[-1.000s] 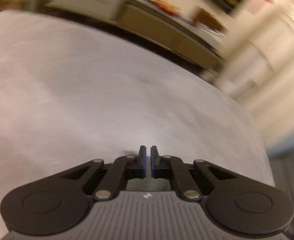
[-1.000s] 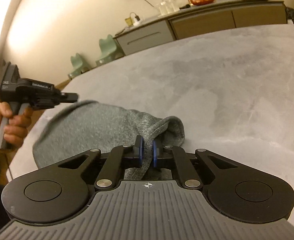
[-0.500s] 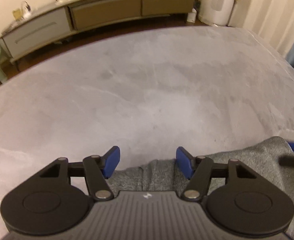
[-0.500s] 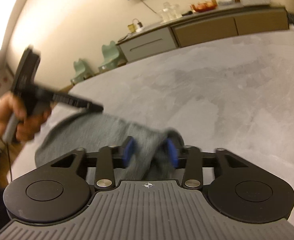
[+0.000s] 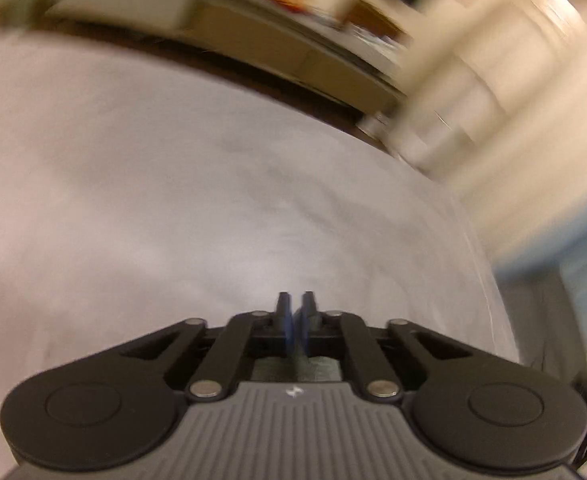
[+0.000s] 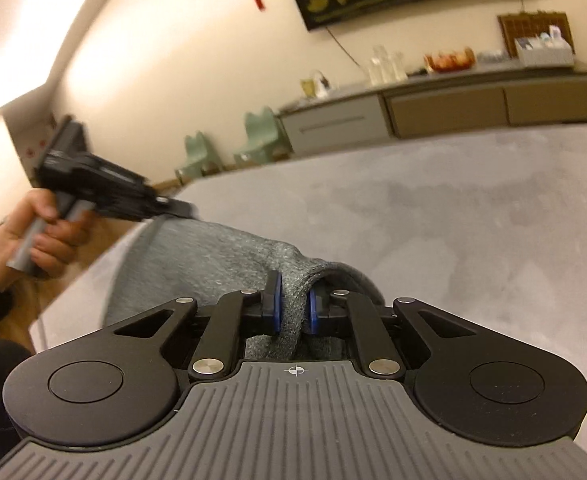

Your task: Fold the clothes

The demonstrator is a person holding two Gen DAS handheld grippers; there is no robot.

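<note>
— Left wrist view, blurred: left tongs (image 5: 295, 312) pressed almost together above the grey counter (image 5: 173, 208). A sliver of grey cloth just behind the pads; whether pinched, cannot tell here.

— Right wrist view, sharper, read left to right: hand (image 6: 33, 236) at the far left gripping the other tool, its tip meeting the far edge of the grey knit garment (image 6: 197, 264). Looks like a pinch there, though blurred.

— And the right tongs (image 6: 292, 306)?

— Clamped on a bunched fold of the same knit, blue pads (image 6: 276, 304) on either side. Cloth stretched between the two tools, partly raised off the counter, the rest hanging toward the near edge.

— Step in hand?

— Probably lifting and spreading before a fold. Best done with both grips held firm and level, tension kept even, no jerking, so no corner slips free.

— Risk?

— Thick knit bunched in the right tongs could work loose under a hard pull.
</note>
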